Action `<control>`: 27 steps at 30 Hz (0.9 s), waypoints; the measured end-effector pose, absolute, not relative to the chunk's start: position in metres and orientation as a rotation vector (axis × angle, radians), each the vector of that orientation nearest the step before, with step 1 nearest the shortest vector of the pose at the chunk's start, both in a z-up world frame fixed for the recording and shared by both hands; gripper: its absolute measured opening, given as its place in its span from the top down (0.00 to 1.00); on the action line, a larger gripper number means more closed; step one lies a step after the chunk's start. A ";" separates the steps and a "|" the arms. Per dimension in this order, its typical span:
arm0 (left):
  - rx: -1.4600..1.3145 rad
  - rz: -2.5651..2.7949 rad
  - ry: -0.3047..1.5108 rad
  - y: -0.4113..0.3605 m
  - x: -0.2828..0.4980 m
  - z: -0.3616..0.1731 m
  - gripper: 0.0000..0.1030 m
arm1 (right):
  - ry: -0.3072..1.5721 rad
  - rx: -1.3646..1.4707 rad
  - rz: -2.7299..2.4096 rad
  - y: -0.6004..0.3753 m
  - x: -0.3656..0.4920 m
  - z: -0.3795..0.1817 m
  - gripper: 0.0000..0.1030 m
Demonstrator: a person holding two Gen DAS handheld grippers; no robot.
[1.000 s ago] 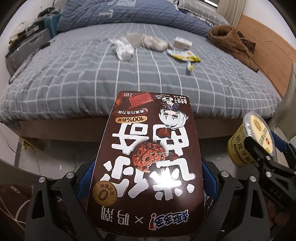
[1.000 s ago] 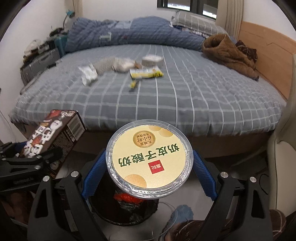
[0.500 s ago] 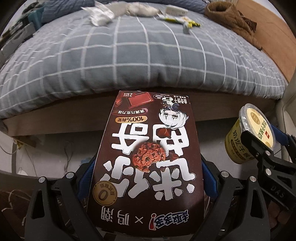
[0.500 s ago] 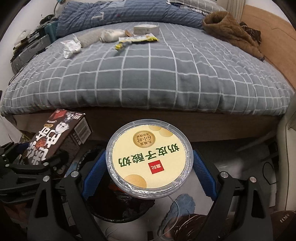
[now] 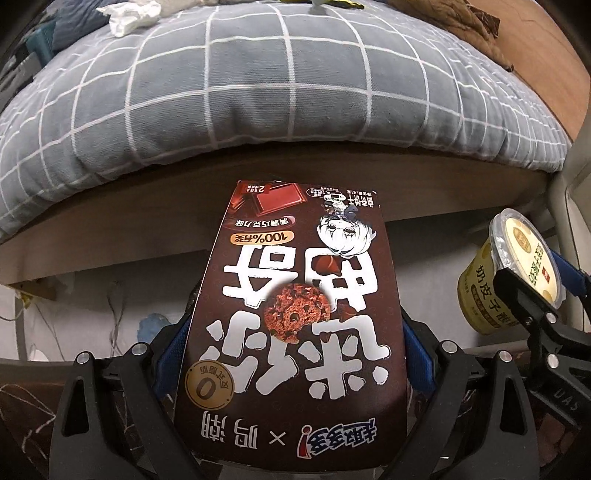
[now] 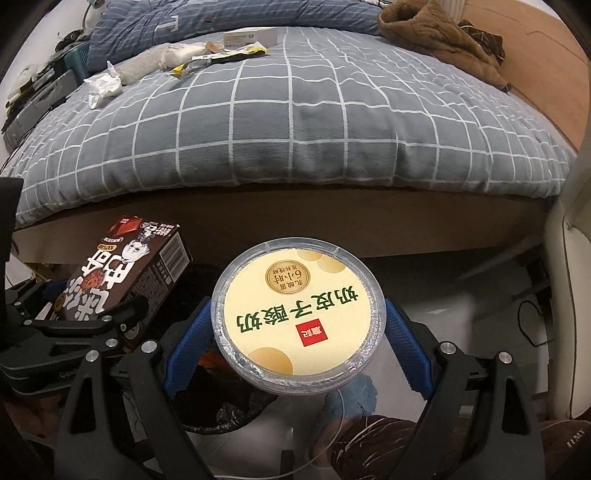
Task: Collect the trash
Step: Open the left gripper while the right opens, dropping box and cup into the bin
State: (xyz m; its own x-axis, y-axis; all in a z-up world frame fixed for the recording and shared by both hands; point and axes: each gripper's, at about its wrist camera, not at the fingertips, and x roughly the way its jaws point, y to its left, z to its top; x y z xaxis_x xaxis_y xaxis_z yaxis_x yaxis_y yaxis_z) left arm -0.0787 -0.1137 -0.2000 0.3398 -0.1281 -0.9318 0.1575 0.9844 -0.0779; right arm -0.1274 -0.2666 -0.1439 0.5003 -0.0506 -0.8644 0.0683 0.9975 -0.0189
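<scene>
Below the bed [image 6: 295,122], the bin [image 6: 221,413] sits under both loads: right gripper [image 6: 295,328] clamps the cup [image 6: 297,312], left gripper [image 5: 295,369] clamps the box [image 5: 295,317].

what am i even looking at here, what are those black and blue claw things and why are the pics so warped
No robot here: a person carries a hand-held gripper in each hand, with two black arms ending in blue pads. A fisheye camera on each looks along its fingers, which bends the picture.

In the left one's view, the left hand-held gripper is clamped on a brown cookie box. The other tool shows at the right edge.

In the right one's view, the right hand-held gripper is clamped on a yellow-lidded yogurt cup. Under it is a bin lined with a black bag, so both items look headed there.

Behind is a bed with a grey checked cover. On it lie more trash: crumpled white paper, a yellow wrapper and a small white box, plus a brown jacket.
</scene>
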 end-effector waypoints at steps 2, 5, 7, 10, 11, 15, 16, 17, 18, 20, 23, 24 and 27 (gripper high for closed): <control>0.038 -0.184 1.203 -0.110 -0.082 -0.201 0.10 | 1.045 0.020 -0.068 -0.267 -0.128 -0.144 0.17; 0.043 -0.168 1.196 -0.107 -0.081 -0.204 0.06 | 1.044 0.013 -0.060 -0.265 -0.127 -0.144 0.17; 0.045 -0.158 1.191 -0.105 -0.083 -0.204 0.06 | 1.047 0.011 -0.054 -0.262 -0.125 -0.145 0.17; 0.038 -0.144 1.185 -0.094 -0.083 -0.202 0.06 | 1.045 0.006 -0.043 -0.254 -0.122 -0.144 0.17; 0.038 -0.140 1.181 -0.090 -0.083 -0.201 0.06 | 1.041 0.003 -0.035 -0.251 -0.122 -0.143 0.17; 0.030 -0.121 1.157 -0.077 -0.081 -0.192 0.06 | 1.031 0.002 -0.004 -0.235 -0.117 -0.139 0.17; 0.029 -0.113 1.149 -0.073 -0.081 -0.189 0.06 | 1.030 -0.002 0.005 -0.229 -0.116 -0.138 0.17; 0.026 -0.106 1.143 -0.069 -0.082 -0.187 0.06 | 1.028 -0.006 0.013 -0.224 -0.114 -0.138 0.17; 0.021 -0.102 1.139 -0.065 -0.081 -0.183 0.06 | 1.026 -0.012 0.023 -0.217 -0.113 -0.137 0.17; 0.011 -0.087 1.131 -0.052 -0.080 -0.179 0.06 | 1.021 -0.021 0.038 -0.205 -0.110 -0.136 0.17; -0.003 -0.067 1.123 -0.034 -0.081 -0.173 0.06 | 1.024 -0.028 0.057 -0.189 -0.105 -0.138 0.17; -0.011 -0.058 1.120 -0.027 -0.082 -0.172 0.06 | 1.029 -0.028 0.064 -0.185 -0.103 -0.139 0.17; -0.021 -0.040 1.117 -0.010 -0.084 -0.170 0.06 | 1.045 -0.032 0.085 -0.171 -0.099 -0.145 0.17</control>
State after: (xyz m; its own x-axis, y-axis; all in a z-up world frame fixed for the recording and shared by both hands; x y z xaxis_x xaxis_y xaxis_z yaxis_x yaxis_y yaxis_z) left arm -0.0844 -0.0103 -0.1699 0.4381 -0.0430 -0.8979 0.0217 0.9991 -0.0372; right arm -0.0988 -0.1711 -0.1449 0.4987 0.0551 -0.8650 -0.0858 0.9962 0.0140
